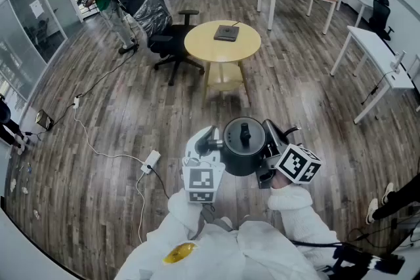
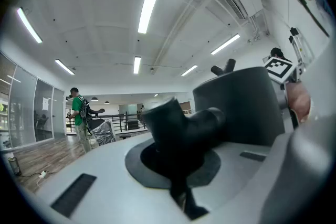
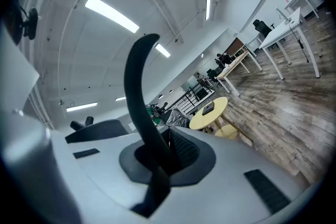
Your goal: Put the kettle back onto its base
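While the kettle (image 1: 244, 144) hangs between both grippers above the floor (image 1: 118, 108), the fingers of the left gripper (image 2: 176, 131) pinch a stubby black part of it. Those of the right gripper (image 3: 157, 152) pinch its thin curved handle. Its base (image 1: 227, 33) lies far ahead of the fingers on the yellow tabletop (image 1: 200, 42).

The person wears a white suit (image 1: 262, 242) (yellow patch (image 1: 179, 251) in front) with bunched white cuffs (image 1: 289, 197).
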Demonstrator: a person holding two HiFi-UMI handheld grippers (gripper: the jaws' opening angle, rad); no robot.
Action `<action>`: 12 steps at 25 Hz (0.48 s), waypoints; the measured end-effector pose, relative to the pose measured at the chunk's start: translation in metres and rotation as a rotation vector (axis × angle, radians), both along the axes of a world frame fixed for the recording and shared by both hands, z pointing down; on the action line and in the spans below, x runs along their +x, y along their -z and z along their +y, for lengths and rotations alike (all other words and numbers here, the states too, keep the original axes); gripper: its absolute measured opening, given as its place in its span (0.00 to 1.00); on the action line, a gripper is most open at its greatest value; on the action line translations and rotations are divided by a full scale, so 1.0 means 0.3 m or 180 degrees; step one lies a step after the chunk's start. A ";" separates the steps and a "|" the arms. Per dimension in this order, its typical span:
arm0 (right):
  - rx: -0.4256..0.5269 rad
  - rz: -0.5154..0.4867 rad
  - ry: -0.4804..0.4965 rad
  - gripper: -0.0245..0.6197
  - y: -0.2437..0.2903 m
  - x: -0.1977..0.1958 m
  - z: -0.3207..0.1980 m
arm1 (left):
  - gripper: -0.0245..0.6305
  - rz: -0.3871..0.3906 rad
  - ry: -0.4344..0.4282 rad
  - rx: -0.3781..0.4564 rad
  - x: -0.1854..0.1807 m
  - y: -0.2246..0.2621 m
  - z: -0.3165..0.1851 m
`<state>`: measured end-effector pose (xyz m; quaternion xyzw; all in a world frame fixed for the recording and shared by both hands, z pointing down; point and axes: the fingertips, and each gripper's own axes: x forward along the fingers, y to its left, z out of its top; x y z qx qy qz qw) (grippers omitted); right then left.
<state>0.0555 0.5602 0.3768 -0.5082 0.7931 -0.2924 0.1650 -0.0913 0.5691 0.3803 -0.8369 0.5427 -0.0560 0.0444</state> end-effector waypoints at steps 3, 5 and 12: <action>0.0016 0.0044 -0.0014 0.05 0.011 -0.007 -0.020 | 0.04 0.0024 0.0005 0.0014 -0.015 0.011 -0.017; 0.0010 0.0062 -0.0006 0.05 0.010 -0.016 -0.028 | 0.04 0.0038 0.0012 0.0010 -0.024 0.010 -0.023; -0.0045 0.0057 -0.0018 0.06 -0.015 -0.039 -0.084 | 0.04 0.0048 -0.0025 -0.0058 -0.042 -0.021 -0.083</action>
